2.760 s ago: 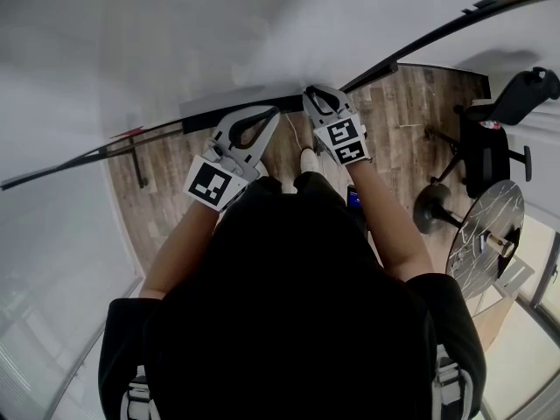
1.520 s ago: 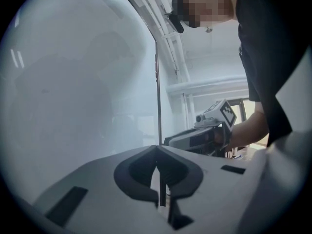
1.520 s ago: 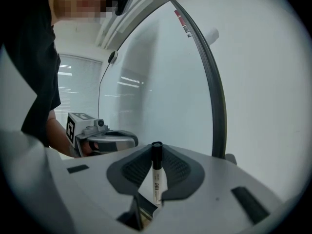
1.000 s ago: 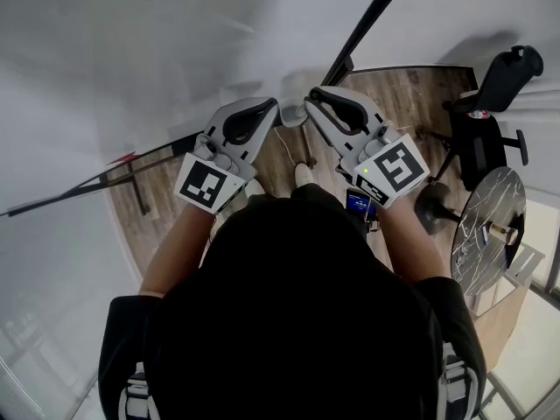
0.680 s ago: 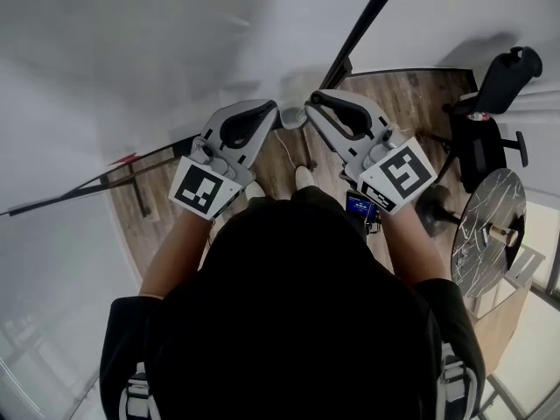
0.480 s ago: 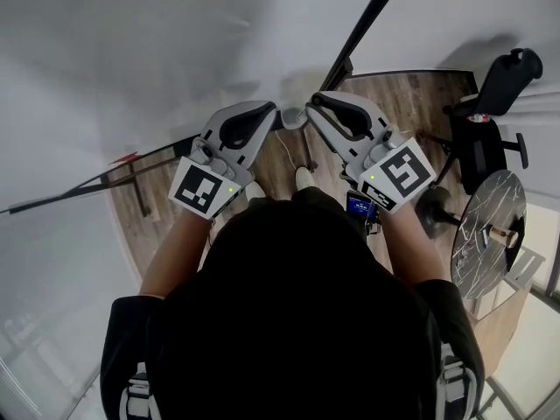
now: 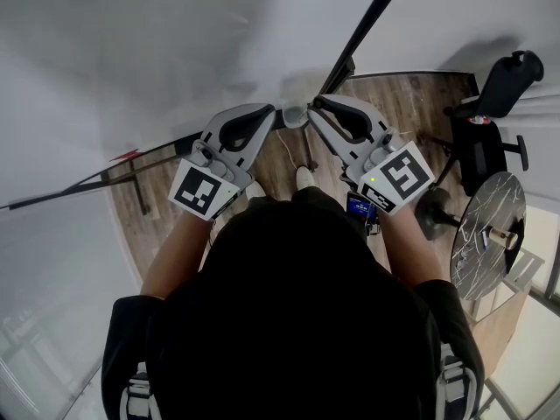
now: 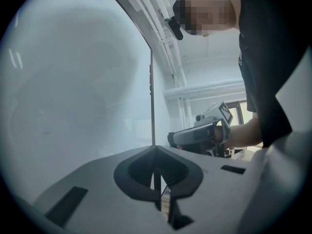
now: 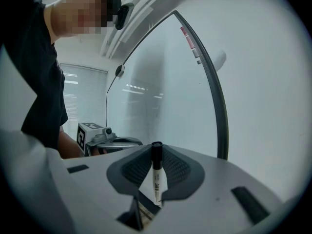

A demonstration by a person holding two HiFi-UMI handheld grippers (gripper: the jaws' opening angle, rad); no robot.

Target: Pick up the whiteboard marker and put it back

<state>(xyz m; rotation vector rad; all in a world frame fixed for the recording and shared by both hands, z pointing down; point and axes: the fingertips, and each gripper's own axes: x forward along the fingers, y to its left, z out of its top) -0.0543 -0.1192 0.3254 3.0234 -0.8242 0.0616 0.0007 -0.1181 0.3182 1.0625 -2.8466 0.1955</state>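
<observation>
Office chair (image 7: 512, 77), round table (image 7: 490, 226), wood floor (image 7: 394, 103)

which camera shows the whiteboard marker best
The right gripper view: the whiteboard marker stands upright, black cap up, clamped in the right tool. In the head view it cannot be made out; the left gripper view shows only that tool's side.

We can read no word or number. The whiteboard marker (image 9: 156, 177), in the lower middle of the right gripper view, carries small dark print, too small to read. The cubes (image 7: 208, 191) on the left gripper (image 7: 275, 112) and the right gripper (image 7: 312, 108) show only black-and-white square codes.
</observation>
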